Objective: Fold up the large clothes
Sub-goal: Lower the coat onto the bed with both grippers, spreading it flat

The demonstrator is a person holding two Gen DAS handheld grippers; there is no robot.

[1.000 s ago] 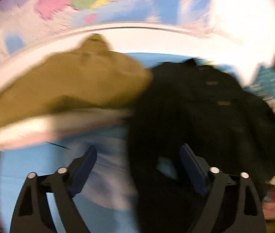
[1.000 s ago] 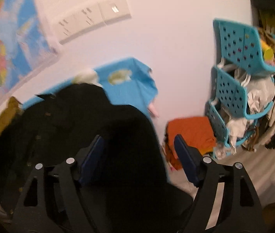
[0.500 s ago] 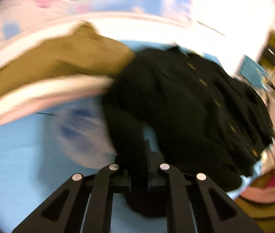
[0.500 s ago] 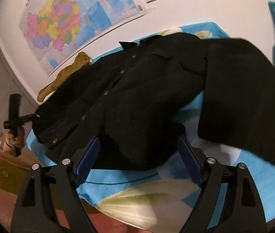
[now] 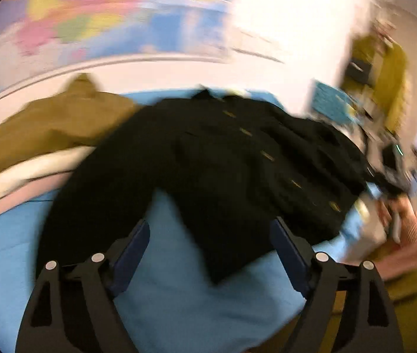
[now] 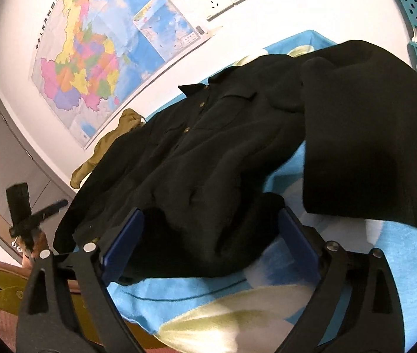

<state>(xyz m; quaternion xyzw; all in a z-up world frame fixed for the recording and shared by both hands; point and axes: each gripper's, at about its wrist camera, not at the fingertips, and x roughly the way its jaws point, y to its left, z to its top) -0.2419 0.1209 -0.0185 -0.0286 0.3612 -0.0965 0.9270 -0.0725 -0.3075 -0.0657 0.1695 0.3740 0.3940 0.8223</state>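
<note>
Left gripper (image 5: 209, 245) and right gripper (image 6: 209, 242), jaws just opened wide, grip nothing; black buttoned fleece jacket (image 6: 214, 147) lies between; left view blurred.

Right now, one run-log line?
left gripper: just opened, empty | right gripper: open, still widening | black shirt: spread on blue blanket

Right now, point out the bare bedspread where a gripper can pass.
Free: blue bedspread between the left gripper and the black coat's hem, and the near corner beside the right gripper. Crowded: the coat covers the middle; olive garment fills the far left.
</note>
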